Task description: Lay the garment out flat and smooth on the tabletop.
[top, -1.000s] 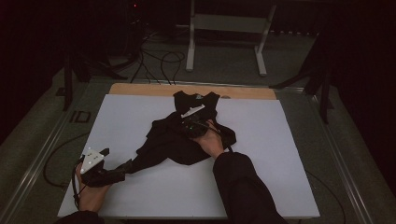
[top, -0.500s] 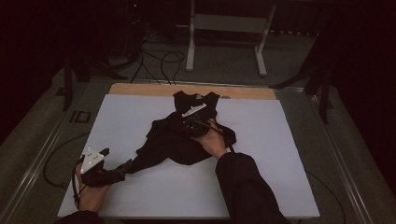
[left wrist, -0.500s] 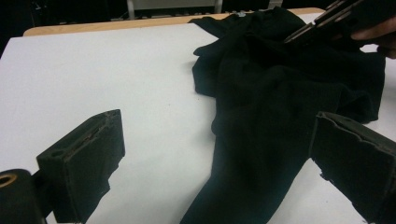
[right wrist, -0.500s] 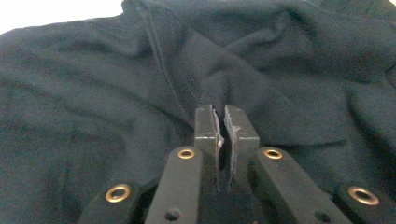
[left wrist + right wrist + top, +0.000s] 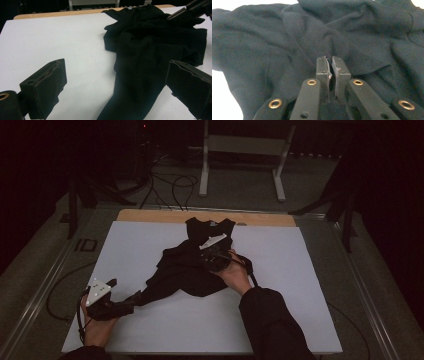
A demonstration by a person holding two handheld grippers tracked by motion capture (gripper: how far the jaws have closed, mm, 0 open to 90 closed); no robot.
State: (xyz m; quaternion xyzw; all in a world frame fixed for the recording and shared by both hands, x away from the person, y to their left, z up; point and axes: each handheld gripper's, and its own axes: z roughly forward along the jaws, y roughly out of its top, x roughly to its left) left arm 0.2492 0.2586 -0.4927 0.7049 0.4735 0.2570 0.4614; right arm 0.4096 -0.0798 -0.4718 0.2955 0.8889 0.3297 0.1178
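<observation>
Black garment [image 5: 192,270] lies crumpled mid-table, one end trailing toward 7 o'clock. Right gripper [image 5: 331,65] pinched on a fold (fabric betw. pads); left gripper [image 5: 113,82] wide open astride the trailing end. Flattening/folding mostly left, I'd judge

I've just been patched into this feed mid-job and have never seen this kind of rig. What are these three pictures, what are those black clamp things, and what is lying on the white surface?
There is no robot here: a person holds a two-jaw gripper in each hand. The high view looks down on the white table. The other two pictures come from cameras riding on the grippers, looking along their own black jaws.

On the table lies one crumpled black garment.

The left gripper sits at the near left. In the left gripper view its jaws stand wide open, with a strip of the garment running between them, not pinched.

The right gripper is over the middle of the garment. In the right gripper view its jaws are shut against the cloth; whether they pinch a fold is hard to tell.
</observation>
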